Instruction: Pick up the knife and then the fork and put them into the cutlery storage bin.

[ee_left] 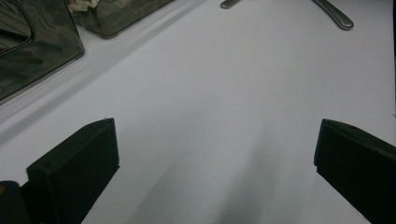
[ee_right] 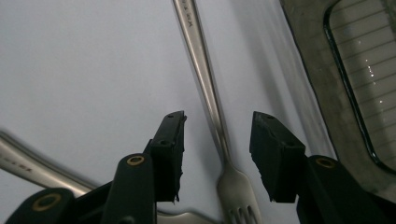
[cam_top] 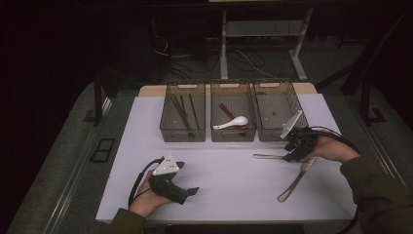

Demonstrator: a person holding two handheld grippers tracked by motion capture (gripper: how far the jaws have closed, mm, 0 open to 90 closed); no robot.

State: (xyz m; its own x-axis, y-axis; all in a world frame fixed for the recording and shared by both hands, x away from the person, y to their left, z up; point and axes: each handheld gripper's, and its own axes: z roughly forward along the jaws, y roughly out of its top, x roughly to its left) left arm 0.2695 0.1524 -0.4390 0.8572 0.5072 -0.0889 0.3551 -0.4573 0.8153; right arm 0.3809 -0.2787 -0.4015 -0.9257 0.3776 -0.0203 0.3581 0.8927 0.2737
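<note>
The right gripper [ee_right: 217, 156], its jaws partly open and holding nothing, straddles a thin steel fork [ee_right: 205, 84]: probably stiff, light, slippery, best pinched across its neck.

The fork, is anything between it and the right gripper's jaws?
Nothing visible. In the right gripper view the right gripper hangs open over the fork, its neck lying in the gap between the jaws, untouched. A second utensil lies off to one side, clear of the gap.
</note>
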